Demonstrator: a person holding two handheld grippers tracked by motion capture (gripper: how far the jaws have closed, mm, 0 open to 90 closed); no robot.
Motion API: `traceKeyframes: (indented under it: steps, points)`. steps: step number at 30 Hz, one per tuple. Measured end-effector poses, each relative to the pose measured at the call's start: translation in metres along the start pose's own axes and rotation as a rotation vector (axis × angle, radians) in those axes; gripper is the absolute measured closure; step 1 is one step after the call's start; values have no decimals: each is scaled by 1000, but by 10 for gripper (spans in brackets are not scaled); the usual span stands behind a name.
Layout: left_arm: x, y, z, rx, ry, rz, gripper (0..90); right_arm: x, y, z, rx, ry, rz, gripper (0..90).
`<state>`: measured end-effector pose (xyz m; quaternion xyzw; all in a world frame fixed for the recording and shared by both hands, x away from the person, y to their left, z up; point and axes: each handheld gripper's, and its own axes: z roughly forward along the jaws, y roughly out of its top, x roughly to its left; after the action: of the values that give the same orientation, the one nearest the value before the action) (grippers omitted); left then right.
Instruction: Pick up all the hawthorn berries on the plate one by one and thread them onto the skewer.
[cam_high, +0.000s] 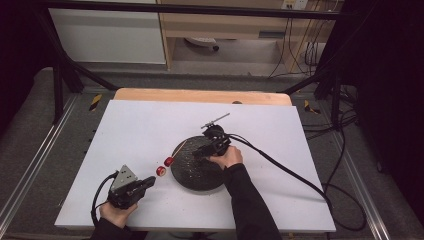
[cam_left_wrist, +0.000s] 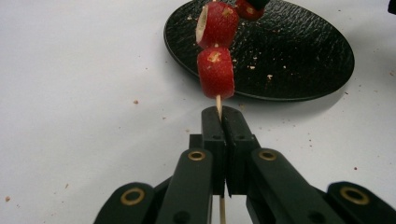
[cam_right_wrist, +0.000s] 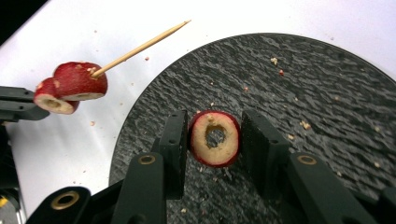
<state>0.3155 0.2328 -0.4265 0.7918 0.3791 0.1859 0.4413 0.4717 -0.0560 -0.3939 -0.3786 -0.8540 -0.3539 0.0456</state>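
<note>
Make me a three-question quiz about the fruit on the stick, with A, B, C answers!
1. Where is the cored red slice?
A) between the right gripper's jaws
B) on the floor
C) on the wooden ledge

2. How many slices are on the skewer?
A) none
B) two
C) five

3. How do the left gripper's jaws stand?
A) wide open
B) shut on the skewer
C) shut on the plate

Answers: 1 A, it sits between those jaws above the black plate. 2 B, two slices are threaded. 3 B, the jaws pinch the stick.
</note>
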Motion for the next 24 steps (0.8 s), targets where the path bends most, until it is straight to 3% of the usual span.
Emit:
traceKeyframes:
  steps: [8, 24]
  points:
    - [-5, 0, 1, -9, -5, 4, 884, -1, -20, -15, -117, 44, 33, 629]
    - [-14, 0, 2, -47, -14, -6, 884, 0, -63, -26, -447, 138, 183, 629]
